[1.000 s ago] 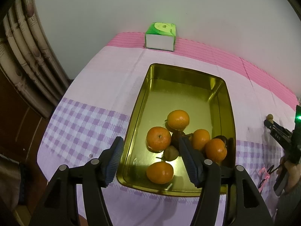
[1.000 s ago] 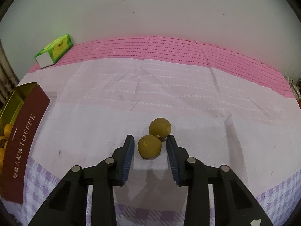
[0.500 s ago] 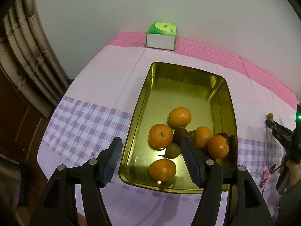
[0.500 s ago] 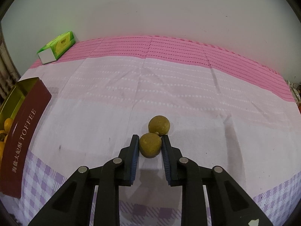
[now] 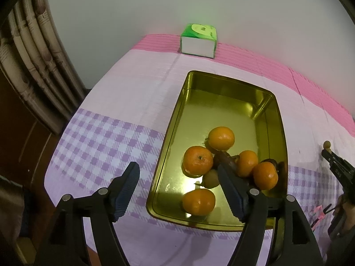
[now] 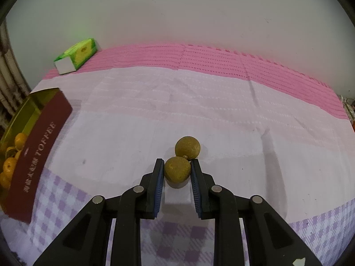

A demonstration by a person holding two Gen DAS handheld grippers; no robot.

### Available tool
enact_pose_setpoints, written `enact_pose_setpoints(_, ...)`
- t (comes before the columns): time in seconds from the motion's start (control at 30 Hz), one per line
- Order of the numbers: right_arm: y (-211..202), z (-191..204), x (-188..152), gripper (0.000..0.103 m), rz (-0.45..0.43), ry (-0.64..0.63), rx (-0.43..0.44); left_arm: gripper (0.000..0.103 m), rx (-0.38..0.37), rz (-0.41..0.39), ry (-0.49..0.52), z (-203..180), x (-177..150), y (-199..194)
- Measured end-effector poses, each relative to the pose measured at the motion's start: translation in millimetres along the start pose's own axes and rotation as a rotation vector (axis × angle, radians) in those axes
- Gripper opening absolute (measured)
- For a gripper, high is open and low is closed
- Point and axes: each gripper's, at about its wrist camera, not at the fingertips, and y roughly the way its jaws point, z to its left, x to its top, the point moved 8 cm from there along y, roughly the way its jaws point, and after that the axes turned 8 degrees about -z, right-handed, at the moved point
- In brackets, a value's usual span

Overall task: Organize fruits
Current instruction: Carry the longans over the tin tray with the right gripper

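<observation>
tin (image 5: 269, 108) gold | oranges (image 5: 197, 160) orange | cloth (image 6: 199, 102) pink, purple-checked

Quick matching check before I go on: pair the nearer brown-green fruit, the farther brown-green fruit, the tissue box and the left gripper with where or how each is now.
1 nearer brown-green fruit
2 farther brown-green fruit
3 tissue box
4 left gripper

a open, holding nothing, over the tin's near end
b clamped in the right gripper
c at the table's far edge, by the wall
d loose on the cloth

1-b, 2-d, 3-c, 4-a

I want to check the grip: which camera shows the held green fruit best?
The right wrist view: the fruit sits centred and close between the right gripper pads. The left wrist view shows only that gripper's tip at its right edge, with fruit barely visible.
</observation>
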Motion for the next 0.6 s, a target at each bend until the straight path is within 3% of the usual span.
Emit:
enact_pose_setpoints(0.3, -24, 31, 10, 0.022, -0.037, -0.026, 0.089, 0.078, 0.009, -0.005, -0.017, 5, 0, 0)
enact_pose_setpoints(0.6, -52, 103, 30, 0.022, -0.086, -0.11, 0.234, 0.078, 0.027, -0.006, -0.054, 13, 0, 1)
